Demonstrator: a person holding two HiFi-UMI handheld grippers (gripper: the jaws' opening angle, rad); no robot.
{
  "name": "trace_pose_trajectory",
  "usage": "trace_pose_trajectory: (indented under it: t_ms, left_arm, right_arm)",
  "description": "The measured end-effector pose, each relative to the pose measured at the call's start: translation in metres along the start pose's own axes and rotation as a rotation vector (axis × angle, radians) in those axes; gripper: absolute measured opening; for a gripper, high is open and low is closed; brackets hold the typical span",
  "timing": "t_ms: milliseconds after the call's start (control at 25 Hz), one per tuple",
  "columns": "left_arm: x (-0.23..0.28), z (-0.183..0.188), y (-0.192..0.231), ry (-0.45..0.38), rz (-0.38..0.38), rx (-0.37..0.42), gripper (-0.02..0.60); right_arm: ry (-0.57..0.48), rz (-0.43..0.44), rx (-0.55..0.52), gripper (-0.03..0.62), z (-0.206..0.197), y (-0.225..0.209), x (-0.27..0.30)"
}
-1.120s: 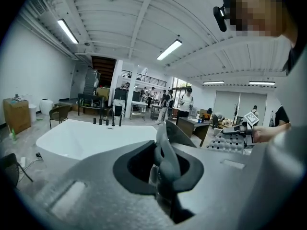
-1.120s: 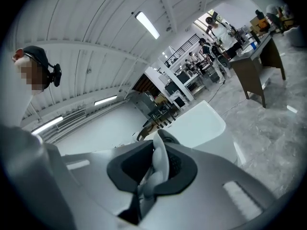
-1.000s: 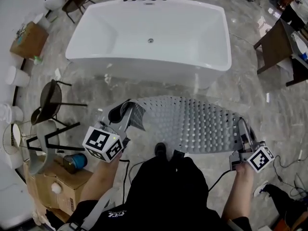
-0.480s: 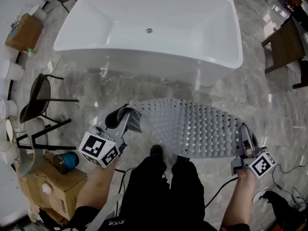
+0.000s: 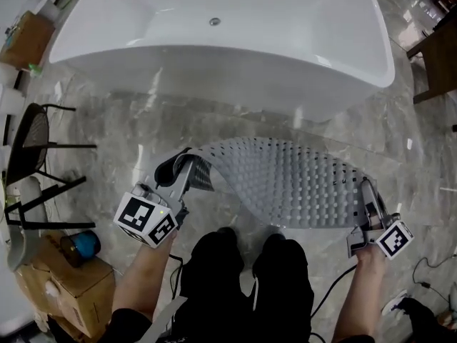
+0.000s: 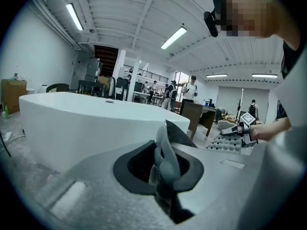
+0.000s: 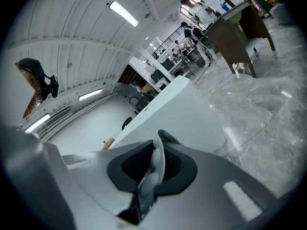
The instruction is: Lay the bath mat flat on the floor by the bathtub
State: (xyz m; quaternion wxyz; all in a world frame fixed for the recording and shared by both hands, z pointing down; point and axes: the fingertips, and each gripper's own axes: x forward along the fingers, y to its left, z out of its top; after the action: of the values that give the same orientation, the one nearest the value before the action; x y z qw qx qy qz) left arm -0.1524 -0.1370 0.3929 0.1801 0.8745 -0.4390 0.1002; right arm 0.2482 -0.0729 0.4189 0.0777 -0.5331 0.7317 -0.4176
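Well, we held the bath mat (image 5: 285, 181) by its two near corners, spread between our hands over the marble floor (image 5: 121, 141) just in front of the white bathtub (image 5: 214, 56). The left tongs (image 5: 188, 168) were clenched on the mat's left corner, where the edge curled over and showed dark beside the tips. In the left gripper view a thin grey fold stood pinched between the jaws. The right tongs (image 5: 368, 200) were clamped on the right corner, and the right gripper view showed the same pale edge squeezed upright in the jaws.

The mat was pale grey, covered in rows of small studs, and bowed in an arc with its far edge toward the tub. It seemed to hang low, though from above we could not tell whether any of it touched the floor.

A black chair (image 5: 27, 138) stood well to the left, with a cardboard box (image 5: 61, 288) nearer us. A brown table (image 7: 230, 32) stood beyond the tub's end.
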Motion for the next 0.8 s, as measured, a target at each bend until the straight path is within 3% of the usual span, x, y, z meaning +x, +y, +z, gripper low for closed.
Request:
trace_pose_trajectory:
  t_ms: [240,480,640,800]
  left_arm:
    - [0.057,-0.087,0.026,0.007,-0.026,0.033,0.018]
    - [0.107,-0.151,0.050,0.006,-0.050,0.060,0.018]
    - [0.129,-0.170,0.063,0.016,-0.060,0.054,0.018]
    - [0.156,-0.158,0.077,0.004,-0.060,0.101,0.018]
  right_arm:
    - [0.018,-0.004,0.008,0.016,-0.051,-0.094,0.042]
    - [0.004,0.004,0.044,0.015,-0.090,-0.160,0.083]
    - [-0.016,0.014,0.050,0.015,-0.093,-0.181,0.102]
    - [-0.028,0.060,0.006,0.017,-0.078,-0.181,0.131]
